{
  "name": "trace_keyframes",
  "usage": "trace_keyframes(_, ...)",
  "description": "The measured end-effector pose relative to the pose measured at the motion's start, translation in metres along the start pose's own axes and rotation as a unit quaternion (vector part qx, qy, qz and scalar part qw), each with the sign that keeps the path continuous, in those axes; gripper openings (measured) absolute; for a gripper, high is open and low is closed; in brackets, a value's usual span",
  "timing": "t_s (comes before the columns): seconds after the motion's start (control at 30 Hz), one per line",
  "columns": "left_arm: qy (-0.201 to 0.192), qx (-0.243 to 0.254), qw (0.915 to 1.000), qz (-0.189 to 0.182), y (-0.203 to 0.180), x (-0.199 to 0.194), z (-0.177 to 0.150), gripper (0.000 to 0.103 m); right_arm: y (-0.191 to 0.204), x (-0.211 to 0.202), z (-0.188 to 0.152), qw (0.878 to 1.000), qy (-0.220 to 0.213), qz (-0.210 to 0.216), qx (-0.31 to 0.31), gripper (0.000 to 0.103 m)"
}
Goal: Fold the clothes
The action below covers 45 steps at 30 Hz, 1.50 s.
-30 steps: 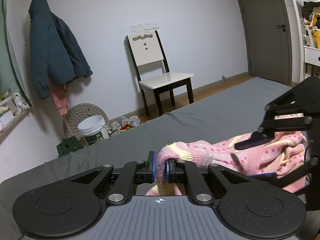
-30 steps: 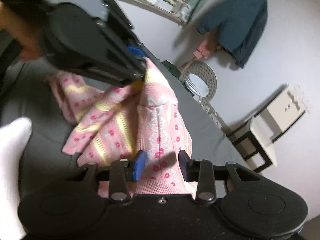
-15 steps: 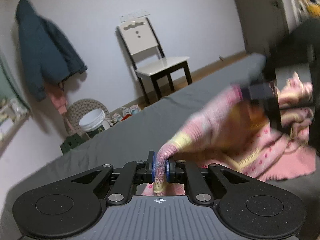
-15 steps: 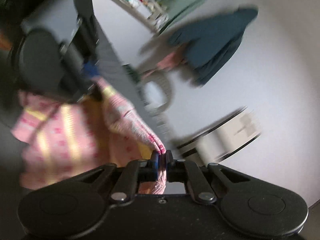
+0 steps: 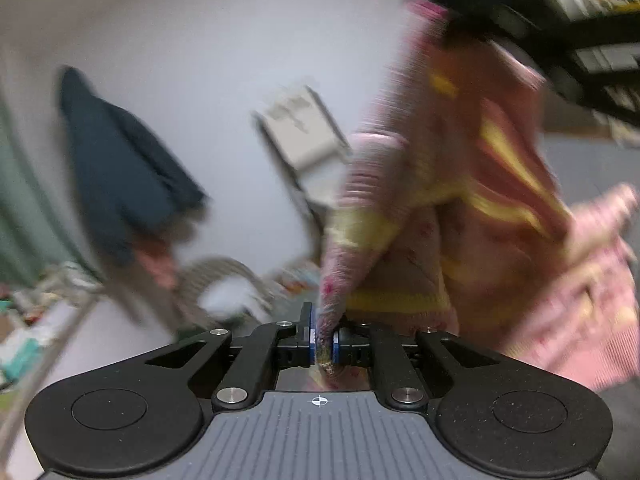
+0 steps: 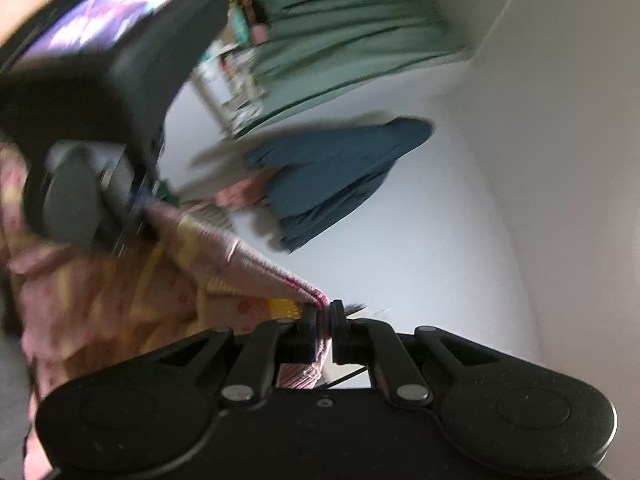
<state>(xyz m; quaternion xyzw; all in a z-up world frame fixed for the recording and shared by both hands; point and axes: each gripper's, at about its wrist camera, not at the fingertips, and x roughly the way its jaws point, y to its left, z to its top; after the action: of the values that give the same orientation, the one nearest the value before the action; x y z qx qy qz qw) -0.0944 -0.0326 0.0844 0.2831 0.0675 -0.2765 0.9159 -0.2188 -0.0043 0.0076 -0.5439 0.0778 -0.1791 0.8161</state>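
Hanging in the air between both grippers, the pink sweater (image 5: pixel 460 216) is pinched by the left gripper (image 5: pixel 325 340) and the right gripper (image 6: pixel 322 322), jaws clamped on knit edges. Only the left view shows a blurred chair (image 5: pixel 304 136); only the right shows green curtains (image 6: pixel 340 28).

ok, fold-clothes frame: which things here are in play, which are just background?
In play:
- pink knit sweater, held up
- left gripper, shut on its edge
- right gripper, shut on another edge

Background:
- dark blue jacket hanging on the wall
- chair
- green curtain
- white bucket, blurred
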Motion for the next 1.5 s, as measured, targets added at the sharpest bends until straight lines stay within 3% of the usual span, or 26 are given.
trace_keyframes(0.1,-0.05,0.006,0.9964,0.068,0.044,-0.043,0.036,0.009,-0.035,-0.01,0.025,0.999,-0.032,-0.027,0.016,0.007)
trace_keyframes(0.2,-0.1,0.012,0.9856,0.136,0.087,-0.086,0.073,0.009,-0.075,-0.019,0.059,0.995,-0.074,-0.06,0.031,0.007)
trace_keyframes(0.3,-0.139,0.032,0.9683,0.205,0.124,-0.124,0.109,0.009,-0.117,-0.029,0.095,0.988,-0.117,-0.089,0.048,0.007)
trace_keyframes(0.47,-0.192,0.062,0.9309,0.305,0.168,-0.177,0.162,0.009,-0.18,-0.057,0.146,0.973,-0.184,-0.105,0.094,0.007)
trace_keyframes(0.6,-0.232,0.064,0.9041,0.354,0.192,-0.203,0.212,0.009,-0.21,-0.073,0.173,0.961,-0.224,-0.125,0.106,0.007)
trace_keyframes(0.7,-0.255,0.073,0.8939,0.362,0.199,-0.203,0.253,0.009,-0.226,-0.065,0.173,0.959,-0.219,-0.124,0.134,0.007)
trace_keyframes(0.8,-0.263,0.097,0.8949,0.347,0.187,-0.175,0.289,0.009,-0.238,-0.05,0.163,0.959,-0.198,-0.116,0.165,0.007)
trace_keyframes(0.9,-0.26,0.124,0.906,0.31,0.154,-0.124,0.314,0.009,-0.245,-0.02,0.123,0.962,-0.149,-0.081,0.213,0.007)
trace_keyframes(1.03,-0.236,0.158,0.9296,0.235,0.071,-0.027,0.31,0.009,-0.233,0.029,0.039,0.963,-0.053,-0.023,0.265,0.007)
trace_keyframes(1.17,-0.19,0.174,0.9569,0.134,-0.037,0.076,0.27,0.009,-0.187,0.084,-0.075,0.948,0.068,0.049,0.307,0.007)
trace_keyframes(1.3,-0.121,0.167,0.9783,0.021,-0.157,0.173,0.218,0.009,-0.122,0.135,-0.196,0.913,0.192,0.107,0.345,0.007)
trace_keyframes(1.4,-0.054,0.182,0.981,-0.039,-0.229,0.231,0.18,0.009,-0.08,0.163,-0.277,0.871,0.264,0.146,0.387,0.007)
trace_keyframes(1.5,-0.014,0.199,0.9774,-0.072,-0.276,0.269,0.151,0.009,-0.051,0.177,-0.339,0.836,0.299,0.153,0.434,0.007)
